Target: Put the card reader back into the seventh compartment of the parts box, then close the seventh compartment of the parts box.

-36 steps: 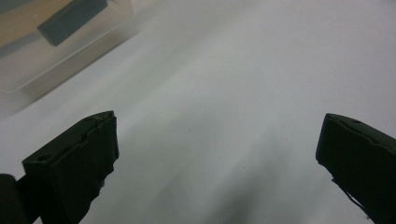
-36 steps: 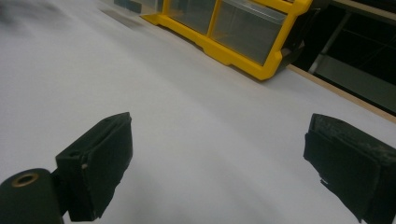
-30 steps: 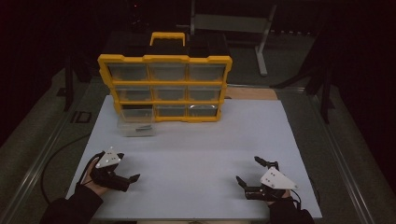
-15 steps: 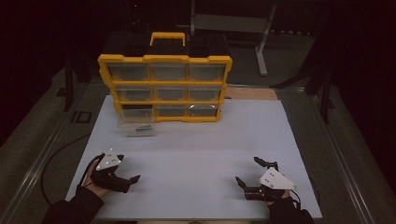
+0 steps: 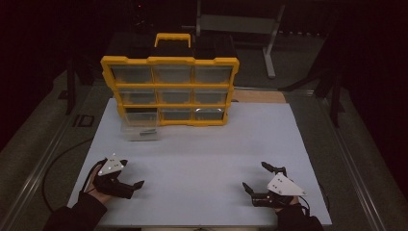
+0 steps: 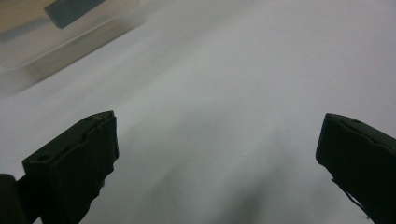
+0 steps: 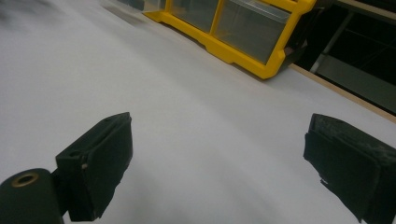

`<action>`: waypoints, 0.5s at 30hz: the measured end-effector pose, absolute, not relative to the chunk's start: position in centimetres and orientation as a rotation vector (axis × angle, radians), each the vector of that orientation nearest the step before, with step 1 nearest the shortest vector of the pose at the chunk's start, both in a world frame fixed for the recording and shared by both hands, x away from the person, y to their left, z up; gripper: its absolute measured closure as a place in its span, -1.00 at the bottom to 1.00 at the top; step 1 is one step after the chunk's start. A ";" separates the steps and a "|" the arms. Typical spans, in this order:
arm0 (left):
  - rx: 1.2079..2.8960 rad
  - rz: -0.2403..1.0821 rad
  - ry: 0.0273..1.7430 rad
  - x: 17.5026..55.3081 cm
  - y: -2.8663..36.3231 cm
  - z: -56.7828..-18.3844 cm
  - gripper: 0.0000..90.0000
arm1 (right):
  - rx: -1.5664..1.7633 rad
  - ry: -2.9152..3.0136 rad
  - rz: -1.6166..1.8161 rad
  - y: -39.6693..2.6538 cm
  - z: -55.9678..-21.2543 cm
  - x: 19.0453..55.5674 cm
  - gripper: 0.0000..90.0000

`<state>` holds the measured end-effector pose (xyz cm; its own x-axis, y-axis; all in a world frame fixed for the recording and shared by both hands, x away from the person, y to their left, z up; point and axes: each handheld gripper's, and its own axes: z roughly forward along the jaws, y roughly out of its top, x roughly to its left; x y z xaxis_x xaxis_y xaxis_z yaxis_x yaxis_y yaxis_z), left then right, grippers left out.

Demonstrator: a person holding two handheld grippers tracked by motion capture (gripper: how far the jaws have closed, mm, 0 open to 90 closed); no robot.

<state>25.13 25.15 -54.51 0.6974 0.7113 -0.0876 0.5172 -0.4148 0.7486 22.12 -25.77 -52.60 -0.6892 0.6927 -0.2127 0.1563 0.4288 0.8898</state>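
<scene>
A yellow organiser (image 5: 170, 90) with clear drawers and a black handle stands at the far middle of the white table (image 5: 202, 144). Its bottom-left drawer (image 5: 139, 131) is pulled out onto the table and holds a small dark item. The same clear drawer (image 6: 56, 32) lies ahead of my left gripper (image 6: 217, 154), whose jaws stand wide apart over bare table. My left gripper (image 5: 131, 175) rests near the front left edge. My right gripper (image 5: 256, 178) rests at the front right, open and holding nothing. From the right gripper (image 7: 219, 158) I see the organiser's corner (image 7: 243, 32) ahead.
A wooden board edge (image 5: 260, 96) shows behind the organiser at its right. A metal stand (image 5: 240, 24) is in the dark background beyond the table. A cable (image 5: 53, 163) runs over the floor at the left.
</scene>
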 end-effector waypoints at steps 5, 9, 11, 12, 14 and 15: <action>2.114 0.314 0.937 25.1 25.1 -54.5 -1.00 | 0.712 2.116 1.236 -25.8 -52.6 22.1 -0.82; 2.117 0.326 0.930 25.1 25.1 -54.3 -1.00 | 0.712 2.116 1.237 -25.8 -52.6 22.1 -0.82; 2.121 0.323 0.931 25.1 25.1 -54.3 -1.00 | 0.709 2.113 1.237 -25.8 -52.6 22.1 -0.82; 2.123 0.317 0.929 25.1 25.1 -54.3 -1.00 | 0.711 2.115 1.237 -25.8 -52.6 22.1 -0.82; 2.126 0.317 0.928 25.0 25.0 -54.3 -1.00 | 0.712 2.119 1.235 -25.8 -52.6 22.1 -0.82; 2.123 0.314 0.925 25.0 25.0 -54.2 -1.00 | 0.710 2.119 1.236 -25.7 -52.6 22.1 -0.82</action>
